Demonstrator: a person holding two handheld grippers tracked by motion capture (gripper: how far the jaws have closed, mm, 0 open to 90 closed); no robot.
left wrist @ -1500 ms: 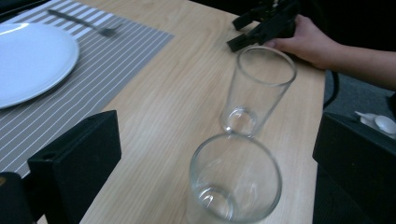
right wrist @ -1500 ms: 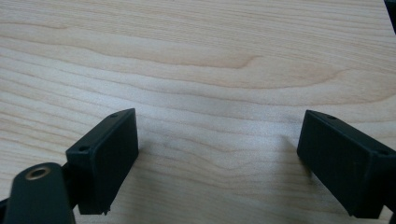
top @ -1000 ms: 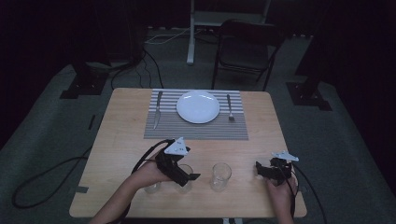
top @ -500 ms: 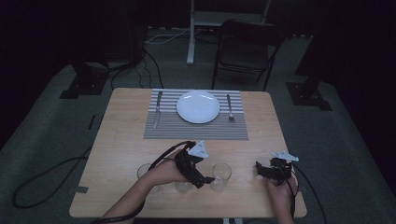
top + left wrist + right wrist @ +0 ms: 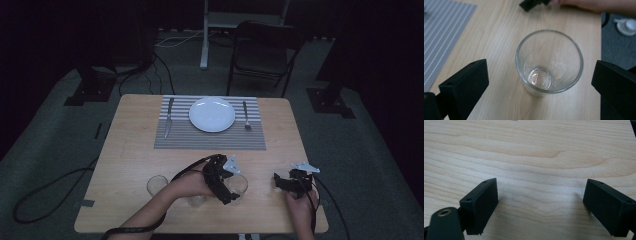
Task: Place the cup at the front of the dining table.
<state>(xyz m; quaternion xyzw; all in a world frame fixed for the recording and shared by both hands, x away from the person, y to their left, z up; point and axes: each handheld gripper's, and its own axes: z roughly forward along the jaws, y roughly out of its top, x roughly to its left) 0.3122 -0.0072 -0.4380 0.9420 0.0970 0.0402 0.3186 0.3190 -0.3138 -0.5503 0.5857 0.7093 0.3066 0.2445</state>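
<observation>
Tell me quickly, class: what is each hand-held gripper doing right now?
Left hand-held gripper: open, jaws either side of a glass, not touching it.
Right hand-held gripper: open, holding nothing, over the bare table.

Clear glass (image 5: 549,63); white plate (image 5: 212,114); grey striped placemat (image 5: 210,136); pale wood table (image 5: 130,155).

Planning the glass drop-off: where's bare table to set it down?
Free: the wood band between the placemat and the grippers, the left strip beside the mat, and the wood under the open right gripper. Crowded: the near edge, where the open left gripper straddles one glass with two more beside it.
</observation>
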